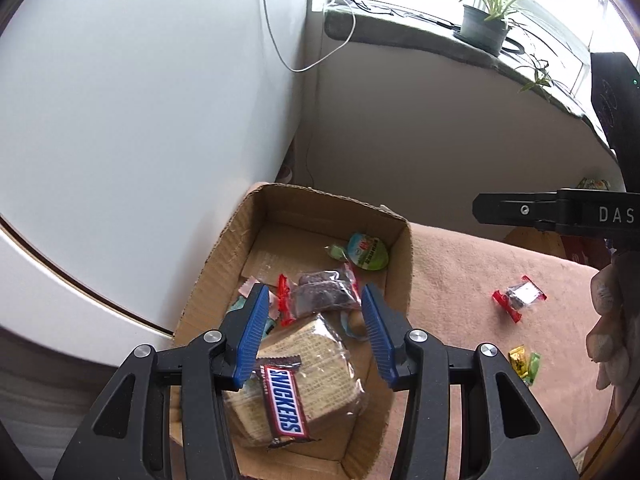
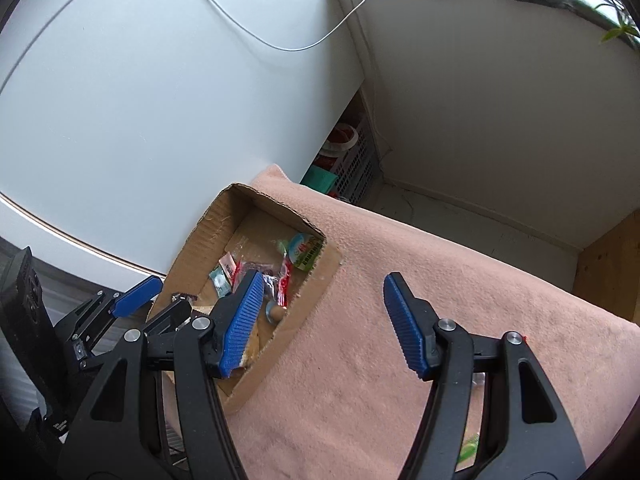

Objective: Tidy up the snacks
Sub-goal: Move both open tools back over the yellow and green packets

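A cardboard box (image 1: pixel 224 264) sits on a pink cloth (image 1: pixel 460 280) and holds several snacks. Among them are a Snickers bar (image 1: pixel 284 404) lying on wrapped wafers (image 1: pixel 320 364), a dark snack in clear wrap (image 1: pixel 324 294) and a green egg-shaped pack (image 1: pixel 366 252). My left gripper (image 1: pixel 314 296) hovers open over the box, and its pads touch nothing. My right gripper (image 2: pixel 324 280) is open and empty above the cloth, just right of the box (image 2: pixel 208 224). Loose on the cloth lie a red-ended candy (image 1: pixel 518 298) and small yellow and green candies (image 1: pixel 524 362).
A white wall panel stands close behind and left of the box. A windowsill with a potted plant (image 1: pixel 482 26) runs along the back. A grey crate (image 2: pixel 356 160) stands on the floor beyond the cloth's far edge. A hand (image 1: pixel 612 320) shows at the right edge.
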A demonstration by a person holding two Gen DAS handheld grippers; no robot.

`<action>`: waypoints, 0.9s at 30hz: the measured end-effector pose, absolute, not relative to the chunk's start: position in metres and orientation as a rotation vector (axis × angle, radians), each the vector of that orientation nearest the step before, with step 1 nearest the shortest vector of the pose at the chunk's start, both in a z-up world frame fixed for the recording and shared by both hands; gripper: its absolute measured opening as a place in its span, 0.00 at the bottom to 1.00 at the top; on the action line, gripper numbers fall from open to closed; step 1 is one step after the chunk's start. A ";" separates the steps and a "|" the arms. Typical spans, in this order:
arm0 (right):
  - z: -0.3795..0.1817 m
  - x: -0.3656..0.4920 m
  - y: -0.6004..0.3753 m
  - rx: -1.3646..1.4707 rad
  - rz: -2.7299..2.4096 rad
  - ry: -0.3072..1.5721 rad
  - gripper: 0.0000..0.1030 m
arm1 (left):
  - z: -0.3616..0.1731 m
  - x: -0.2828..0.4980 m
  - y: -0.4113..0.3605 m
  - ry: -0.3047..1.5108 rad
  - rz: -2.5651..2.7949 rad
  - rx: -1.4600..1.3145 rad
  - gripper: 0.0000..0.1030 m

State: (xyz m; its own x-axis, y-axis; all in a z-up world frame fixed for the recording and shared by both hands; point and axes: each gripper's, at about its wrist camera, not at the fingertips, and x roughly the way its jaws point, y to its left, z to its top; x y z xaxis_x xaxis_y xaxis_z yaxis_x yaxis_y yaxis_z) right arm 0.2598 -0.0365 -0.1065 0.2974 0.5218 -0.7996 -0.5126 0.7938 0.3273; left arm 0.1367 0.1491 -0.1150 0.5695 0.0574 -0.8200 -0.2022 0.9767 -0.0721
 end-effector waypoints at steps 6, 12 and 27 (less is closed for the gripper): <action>-0.108 0.234 -0.099 0.021 0.606 1.017 0.77 | -0.115 0.126 0.123 0.957 0.112 -0.170 0.45; -0.127 0.209 -0.159 0.102 0.511 1.032 0.80 | -0.122 0.113 0.088 0.979 0.051 -0.151 0.45; -0.195 0.172 -0.237 0.199 0.320 1.181 0.80 | -0.155 0.100 0.015 1.077 -0.108 -0.168 0.45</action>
State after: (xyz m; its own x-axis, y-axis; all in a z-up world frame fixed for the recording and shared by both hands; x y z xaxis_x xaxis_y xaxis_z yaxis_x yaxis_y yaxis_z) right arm 0.1717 -0.2373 -0.1953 0.3429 0.3474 -0.8728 -0.1412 0.9376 0.3177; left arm 0.0998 0.0146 -0.1547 0.4701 -0.1694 -0.8662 0.0059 0.9820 -0.1888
